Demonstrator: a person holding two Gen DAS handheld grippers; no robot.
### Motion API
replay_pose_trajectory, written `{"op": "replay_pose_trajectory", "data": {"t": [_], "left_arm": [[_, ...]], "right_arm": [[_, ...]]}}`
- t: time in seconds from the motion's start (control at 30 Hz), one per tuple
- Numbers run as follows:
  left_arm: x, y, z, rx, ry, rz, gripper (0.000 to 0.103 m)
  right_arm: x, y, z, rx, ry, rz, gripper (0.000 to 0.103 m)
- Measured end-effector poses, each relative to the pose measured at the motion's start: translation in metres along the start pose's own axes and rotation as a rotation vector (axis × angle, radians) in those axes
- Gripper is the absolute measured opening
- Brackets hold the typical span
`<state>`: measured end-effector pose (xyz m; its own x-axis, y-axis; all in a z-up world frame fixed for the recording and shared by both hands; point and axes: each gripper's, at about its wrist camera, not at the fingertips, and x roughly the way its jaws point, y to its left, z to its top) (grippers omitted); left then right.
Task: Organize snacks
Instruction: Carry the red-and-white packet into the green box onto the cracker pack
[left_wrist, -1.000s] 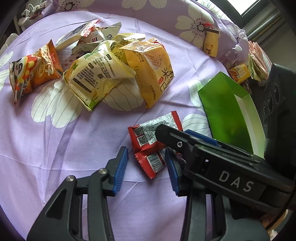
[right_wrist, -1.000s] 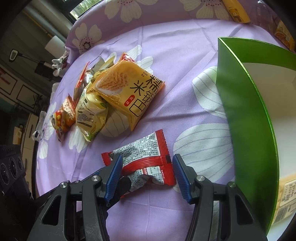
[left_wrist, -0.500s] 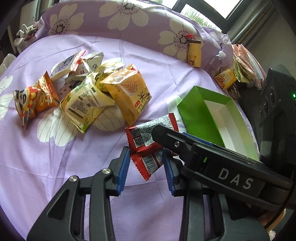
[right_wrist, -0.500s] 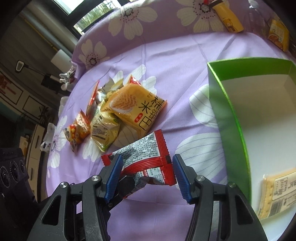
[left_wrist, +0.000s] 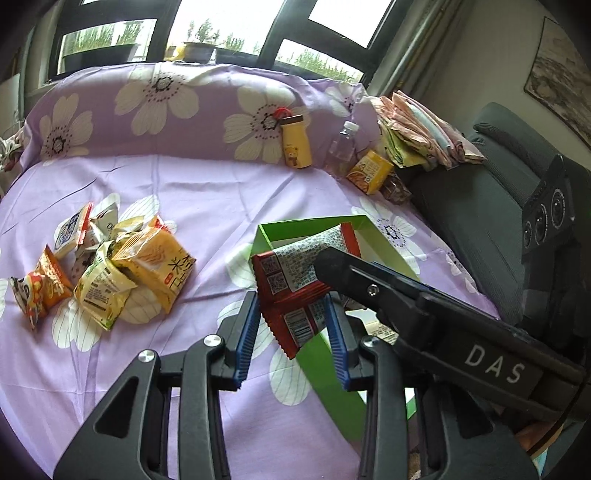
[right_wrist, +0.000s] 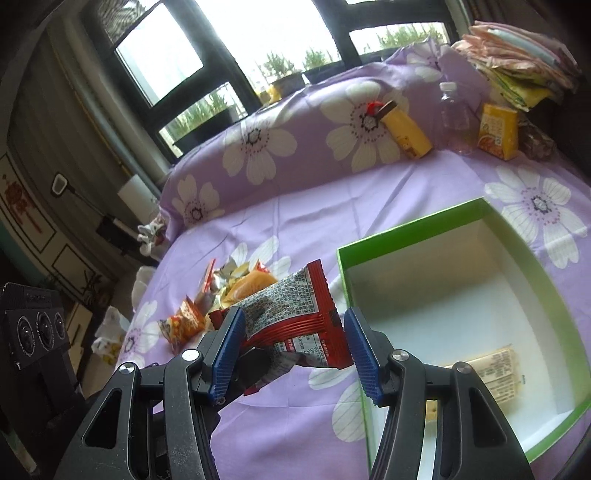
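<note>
The red foil snack packet with grey printed panel (left_wrist: 295, 280) was off the cloth, held in the air between both tools. The left gripper (left_wrist: 291, 332) had its blue-padded fingers (left_wrist: 246, 334) closed against the packet's lower crimped end, each pad touching a side. The right gripper (right_wrist: 293, 347) reached in from the right; its fingers stood apart, one pad (right_wrist: 226, 352) against the crumpled left part of the packet, the other (right_wrist: 364, 354) at its right edge. Whether it gripped firmly could not be told.

The packet hung over the near left corner of the green open cardboard box with white interior (right_wrist: 417, 230), which stood on the lilac cloth with white flowers (left_wrist: 207, 192). A pale yellow wrapped bar (right_wrist: 495, 373) lay flat in the near part of the box.

To the left on the cloth lay a loose heap of packets, including an orange-yellow bag (left_wrist: 159, 267), a pale yellow-green bag (left_wrist: 101, 291) and a small orange bag (left_wrist: 38, 290). At the far edge stood a yellow bottle with brown cap (left_wrist: 294, 146), a clear plastic bottle (left_wrist: 341, 147) and a yellow carton (left_wrist: 369, 171)
</note>
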<state>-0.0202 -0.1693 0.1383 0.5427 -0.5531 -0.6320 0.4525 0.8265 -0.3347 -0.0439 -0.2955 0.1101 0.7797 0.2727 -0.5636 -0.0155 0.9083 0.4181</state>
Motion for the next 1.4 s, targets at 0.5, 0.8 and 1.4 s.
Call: {"op": "replay_pose_trajectory", "data": {"t": [0.5, 0.8, 1.4], "left_arm": [[0.041, -0.053, 0.003, 0.082, 0.056, -0.05, 0.034], [0.072, -0.067, 0.003, 0.083, 0.126, -0.064, 0.032], [0.115, -0.081, -0.007, 0.098, 0.225, -0.035, 0.03]], "right_arm": [[-0.035, -0.054, 0.005, 0.101, -0.082, -0.107, 0.059], [-0.034, -0.091, 0.003, 0.195, -0.051, -0.13, 0.059], [-0.014, -0.134, -0.005, 0.311, 0.035, -0.17, 0.059]]}}
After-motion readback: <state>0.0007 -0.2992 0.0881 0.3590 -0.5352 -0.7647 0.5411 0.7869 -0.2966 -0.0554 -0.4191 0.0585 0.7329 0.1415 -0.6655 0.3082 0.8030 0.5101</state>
